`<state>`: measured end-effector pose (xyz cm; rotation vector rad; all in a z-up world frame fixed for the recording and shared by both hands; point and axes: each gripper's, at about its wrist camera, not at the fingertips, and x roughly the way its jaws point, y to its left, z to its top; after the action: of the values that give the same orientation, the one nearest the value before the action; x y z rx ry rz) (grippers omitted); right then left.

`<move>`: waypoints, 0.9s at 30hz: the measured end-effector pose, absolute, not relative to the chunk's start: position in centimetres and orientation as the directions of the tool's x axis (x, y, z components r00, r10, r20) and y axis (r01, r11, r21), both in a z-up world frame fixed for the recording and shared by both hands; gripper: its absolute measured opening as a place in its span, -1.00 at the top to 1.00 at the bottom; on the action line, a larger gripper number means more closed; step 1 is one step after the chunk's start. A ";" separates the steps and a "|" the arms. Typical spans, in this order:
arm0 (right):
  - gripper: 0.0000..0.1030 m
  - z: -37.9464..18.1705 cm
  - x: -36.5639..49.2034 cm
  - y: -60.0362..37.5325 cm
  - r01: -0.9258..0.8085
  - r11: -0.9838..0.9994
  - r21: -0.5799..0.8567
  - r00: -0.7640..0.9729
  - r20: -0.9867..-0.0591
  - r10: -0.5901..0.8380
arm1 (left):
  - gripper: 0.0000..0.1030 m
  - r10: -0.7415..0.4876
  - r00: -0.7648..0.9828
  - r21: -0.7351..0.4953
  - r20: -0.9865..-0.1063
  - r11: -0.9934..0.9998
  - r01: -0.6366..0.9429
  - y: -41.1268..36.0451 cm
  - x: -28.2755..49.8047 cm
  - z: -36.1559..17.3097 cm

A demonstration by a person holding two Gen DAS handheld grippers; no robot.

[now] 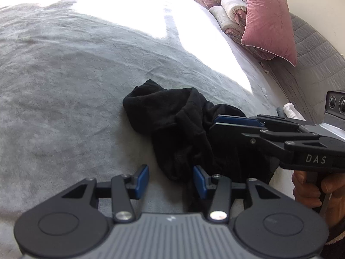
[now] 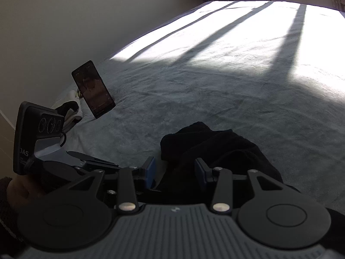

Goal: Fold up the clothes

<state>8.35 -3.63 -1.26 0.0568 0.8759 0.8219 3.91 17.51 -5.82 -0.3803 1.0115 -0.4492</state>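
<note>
A crumpled black garment (image 1: 179, 129) lies in a heap on the grey bed cover (image 1: 64, 86). My left gripper (image 1: 171, 179) stands open at the heap's near end, and a fold of the cloth reaches in beside its right pad (image 1: 199, 181). My right gripper (image 1: 215, 123) comes in from the right, side-on, with its tips over the heap. In the right wrist view the right gripper (image 2: 175, 171) is open, with the black garment (image 2: 215, 149) lying loose between and beyond its pads. The left gripper (image 2: 114, 164) shows at the left there.
A phone (image 2: 92, 89) stands propped on the bed cover at the left, with white cloth (image 2: 71, 112) behind it. Pink and white pillows (image 1: 267, 19) are piled at the quilted headboard (image 1: 312, 49). Bright sunlight falls across the far part of the bed cover (image 2: 237, 43). A hand (image 1: 312, 185) holds the right gripper's handle.
</note>
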 end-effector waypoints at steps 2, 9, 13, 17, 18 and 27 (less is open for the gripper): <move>0.13 -2.0 8.5 -2.8 -0.615 0.711 0.340 0.361 -0.680 0.638 | 0.11 -0.527 0.448 -0.492 -0.722 0.847 0.202 17.4 3.8 -5.8; 0.77 -3.9 9.2 -2.0 -0.579 0.766 0.280 0.395 -0.725 0.564 | -0.01 -0.565 0.428 -0.544 -0.705 0.818 0.186 18.4 3.8 -6.0; 0.85 -3.4 9.6 -3.4 -0.537 0.788 0.299 0.429 -0.708 0.561 | -0.13 -0.586 0.446 -0.600 -0.677 0.790 0.127 19.7 4.0 -6.0; 0.86 -1.6 9.8 -5.7 -0.497 0.791 0.356 0.474 -0.652 0.591 | -0.14 -0.592 0.463 -0.646 -0.659 0.762 0.055 20.4 4.5 -6.5; 0.86 -1.1 9.9 -6.3 -0.486 0.791 0.372 0.486 -0.637 0.599 | -0.14 -0.598 0.463 -0.660 -0.654 0.751 0.037 20.5 4.7 -6.7; 0.86 2.3 11.0 -13.9 -0.337 0.775 0.535 0.624 -0.489 0.609 | 0.25 -0.567 0.480 -0.639 -0.670 0.769 0.016 18.4 5.3 -7.1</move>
<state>11.04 -13.92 2.30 0.4177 0.7086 0.5614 5.26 18.38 -7.08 -0.6167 1.0199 -0.3845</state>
